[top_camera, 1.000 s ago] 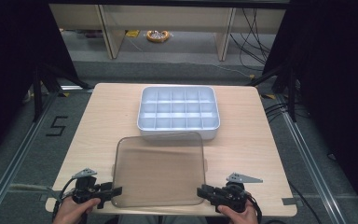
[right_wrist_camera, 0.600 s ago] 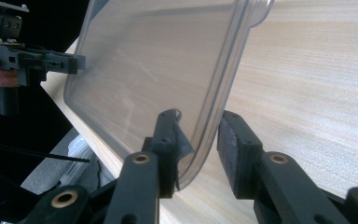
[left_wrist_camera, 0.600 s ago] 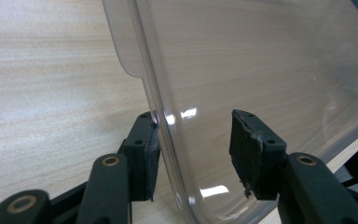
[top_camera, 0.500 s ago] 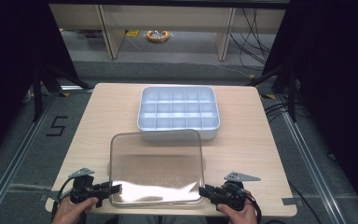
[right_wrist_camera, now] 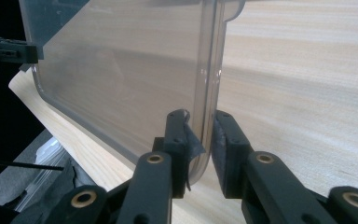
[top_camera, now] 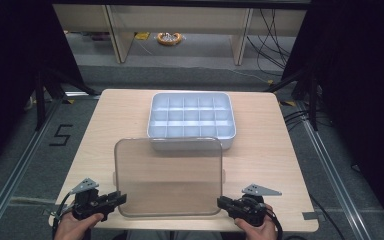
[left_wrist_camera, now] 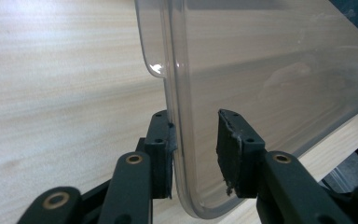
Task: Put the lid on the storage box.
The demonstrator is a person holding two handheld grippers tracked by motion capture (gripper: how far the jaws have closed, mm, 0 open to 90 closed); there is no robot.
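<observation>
My matt black left gripper (left_wrist_camera: 193,154) has worn, rough pads. The lid (top_camera: 168,176) is clear, glossy plastic; the table (top_camera: 120,115) pale matt wood; the tray (top_camera: 192,120) smooth plastic.

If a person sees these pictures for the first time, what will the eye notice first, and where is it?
First comes the clear lid, raised off the near part of the table and held by its two near corners. The left claw has one corner between its jaws, with a gap at one pad, and the right claw pinches the other corner. Behind the lid, at the middle of the table, sits a pale tray divided into many empty compartments.
</observation>
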